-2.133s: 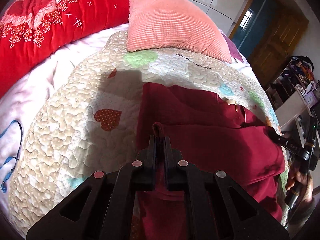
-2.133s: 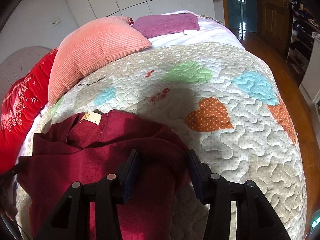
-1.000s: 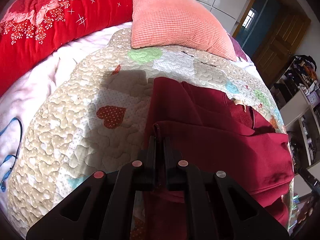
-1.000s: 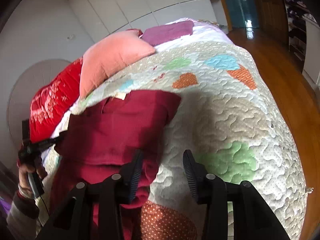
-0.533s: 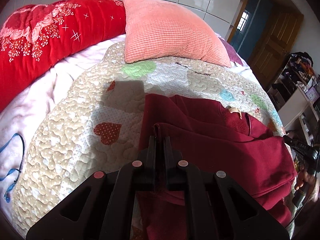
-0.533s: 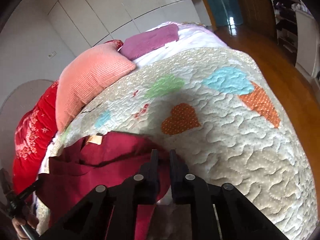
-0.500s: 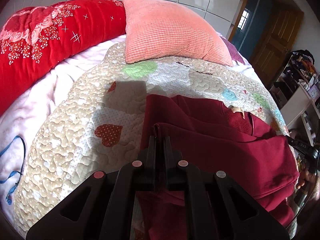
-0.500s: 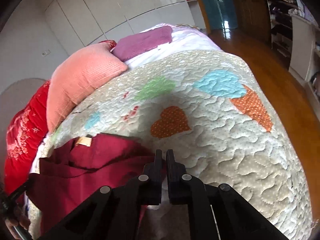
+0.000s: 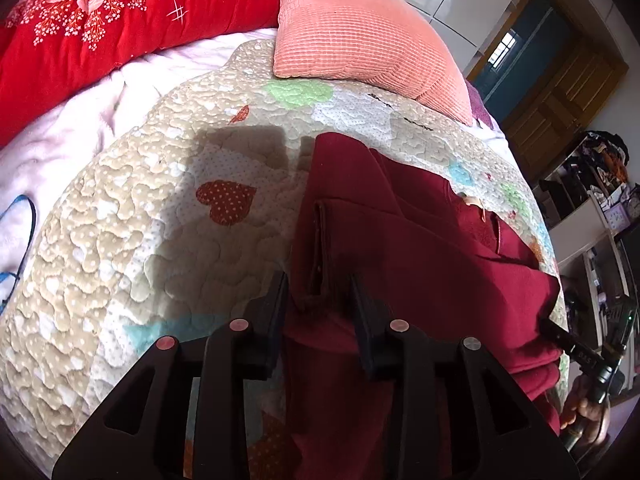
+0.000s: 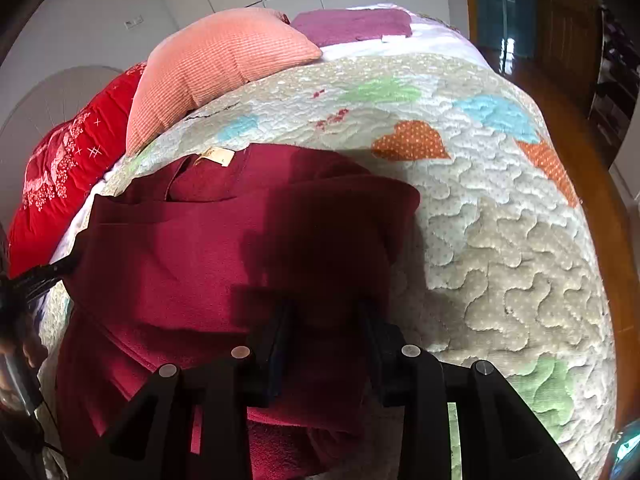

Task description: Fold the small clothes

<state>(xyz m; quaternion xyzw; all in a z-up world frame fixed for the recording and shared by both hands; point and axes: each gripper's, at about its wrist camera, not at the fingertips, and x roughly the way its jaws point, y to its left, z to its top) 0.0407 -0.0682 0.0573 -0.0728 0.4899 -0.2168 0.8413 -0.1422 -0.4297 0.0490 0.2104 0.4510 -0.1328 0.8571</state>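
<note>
A dark red garment [image 9: 420, 248] lies folded on a quilted bedspread [image 9: 120, 208], its neck label toward the pillows. In the left wrist view my left gripper [image 9: 318, 292] is open, its jaws standing on either side of the garment's folded left edge. In the right wrist view the same garment [image 10: 192, 248] fills the lower left, and my right gripper [image 10: 326, 314] is open over its right part, jaws apart above the cloth. The right gripper also shows at the garment's far edge in the left wrist view [image 9: 576, 354].
A salmon pillow [image 9: 360, 36] and a red floral bolster [image 9: 100, 12] lie at the head of the bed. A purple cloth [image 10: 352, 26] lies behind the pillow. The bed edge drops to a wooden floor [image 10: 592, 184] at right. Shelves [image 9: 600, 208] stand beyond.
Both grippers have opened and let go of the garment's edges. The folded layer now lies flat on the garment.
</note>
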